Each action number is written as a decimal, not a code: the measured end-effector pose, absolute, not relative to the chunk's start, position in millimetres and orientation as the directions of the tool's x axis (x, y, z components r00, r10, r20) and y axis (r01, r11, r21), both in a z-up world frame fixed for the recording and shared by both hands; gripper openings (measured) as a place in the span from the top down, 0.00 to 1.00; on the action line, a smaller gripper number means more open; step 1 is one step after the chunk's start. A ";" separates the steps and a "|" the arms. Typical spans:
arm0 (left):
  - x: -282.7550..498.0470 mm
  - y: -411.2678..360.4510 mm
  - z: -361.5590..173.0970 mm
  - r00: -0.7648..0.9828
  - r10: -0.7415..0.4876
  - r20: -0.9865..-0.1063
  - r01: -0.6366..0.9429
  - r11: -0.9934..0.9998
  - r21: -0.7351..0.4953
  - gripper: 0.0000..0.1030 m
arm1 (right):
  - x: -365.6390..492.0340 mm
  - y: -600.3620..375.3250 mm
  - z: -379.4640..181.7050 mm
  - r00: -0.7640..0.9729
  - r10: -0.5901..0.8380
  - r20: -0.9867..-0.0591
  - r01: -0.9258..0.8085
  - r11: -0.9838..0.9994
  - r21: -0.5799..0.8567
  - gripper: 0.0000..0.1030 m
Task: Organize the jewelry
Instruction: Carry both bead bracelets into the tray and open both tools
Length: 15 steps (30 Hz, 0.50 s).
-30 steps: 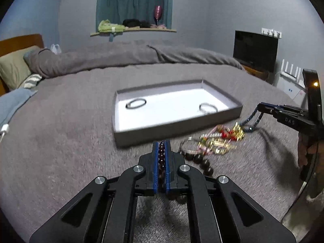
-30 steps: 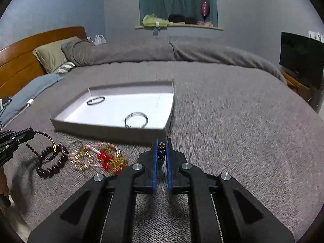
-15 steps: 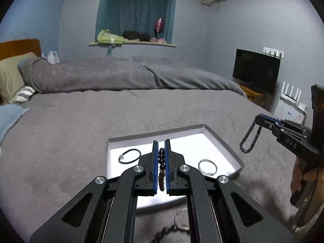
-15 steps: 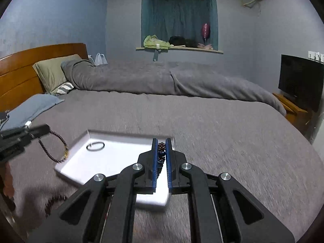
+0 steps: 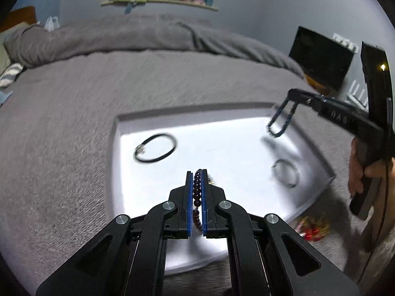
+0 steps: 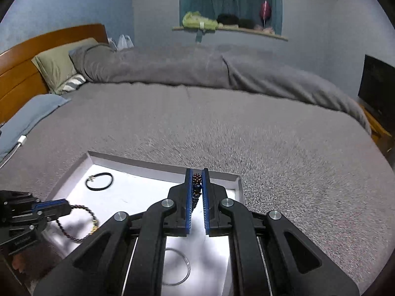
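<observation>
Overhead, two pinched bead bracelets (image 5: 196, 192) (lettering blurred).

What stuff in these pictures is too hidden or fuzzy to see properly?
- Left wrist view: the jewelry pile on the bed is blurred and partly hidden behind the tray wall.
- Left wrist view: the dark bead bracelet hangs below the left tool, so its loop is hidden.
- Right wrist view: the silver bangle is partly covered by the right tool.
</observation>
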<state>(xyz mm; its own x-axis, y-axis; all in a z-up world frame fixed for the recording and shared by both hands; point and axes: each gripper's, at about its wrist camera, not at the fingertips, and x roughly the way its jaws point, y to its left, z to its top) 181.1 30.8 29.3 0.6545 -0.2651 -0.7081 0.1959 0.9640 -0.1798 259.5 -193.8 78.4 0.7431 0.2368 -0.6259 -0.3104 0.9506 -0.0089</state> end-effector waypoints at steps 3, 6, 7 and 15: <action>183.3 38.2 23.1 0.641 -0.228 -0.733 0.173 0.973 -0.152 0.94 | 276.0 -196.9 70.0 0.721 0.204 -0.662 -0.282 0.959 -0.011 0.93; 181.8 36.3 22.1 0.642 -0.182 -0.745 0.166 0.981 -0.097 0.94 | 284.0 -197.2 65.8 0.703 0.190 -0.685 -0.267 0.964 -0.006 0.93; 181.1 37.5 22.3 0.640 -0.178 -0.747 0.167 0.982 -0.092 0.94 | 285.6 -196.3 64.8 0.700 0.189 -0.688 -0.266 0.964 -0.006 0.93; 183.5 42.8 16.8 0.626 -0.110 -0.772 0.132 0.991 -0.034 0.94 | 278.6 -183.5 72.2 0.699 0.243 -0.673 -0.312 0.950 0.019 0.93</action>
<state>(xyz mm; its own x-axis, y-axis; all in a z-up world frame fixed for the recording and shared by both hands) 183.5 42.8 16.8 0.6262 -0.1103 -0.7718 0.1323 0.9906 -0.0342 278.6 -183.5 72.2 0.6988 0.2431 -0.6728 -0.3117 0.9500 0.0194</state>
